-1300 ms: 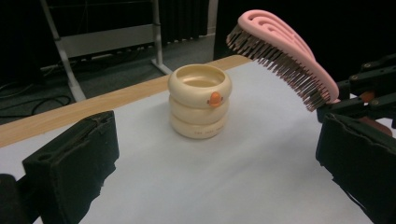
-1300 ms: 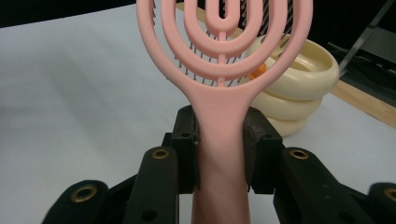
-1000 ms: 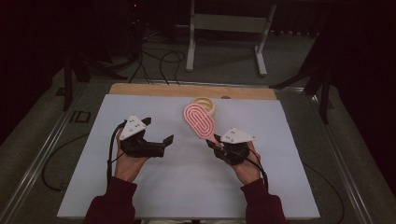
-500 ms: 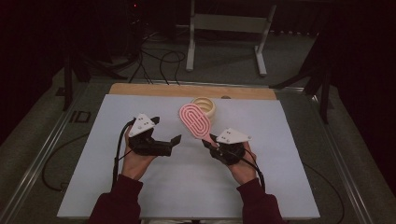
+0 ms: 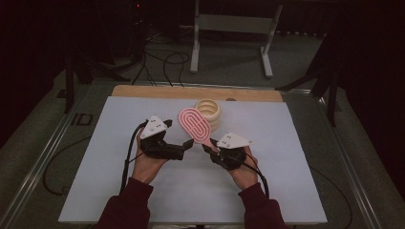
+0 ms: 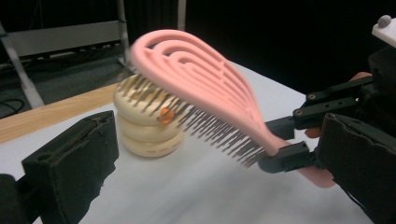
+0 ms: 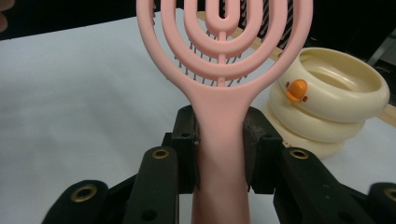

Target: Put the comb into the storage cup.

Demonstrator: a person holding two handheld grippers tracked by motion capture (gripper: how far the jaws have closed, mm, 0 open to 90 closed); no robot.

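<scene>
Pink hairbrush [image 5: 194, 126] is clamped by its handle in the right gripper [image 5: 210, 144] — it should be held level while the left gripper [image 5: 187, 146], jaws wide and empty, is eased toward the head.

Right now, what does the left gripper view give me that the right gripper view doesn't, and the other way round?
Left gripper view alone: the brush side-on with its bristles pointing down, and the open jaws of the left hand-held gripper below it. Right gripper view alone: the brush's back face-on, its handle clamped squarely between the right hand-held gripper's pads, and the open top of the cream holder. Both: the pink brush held by the right hand-held gripper, the cream holder with its orange duck, and the white table.
</scene>
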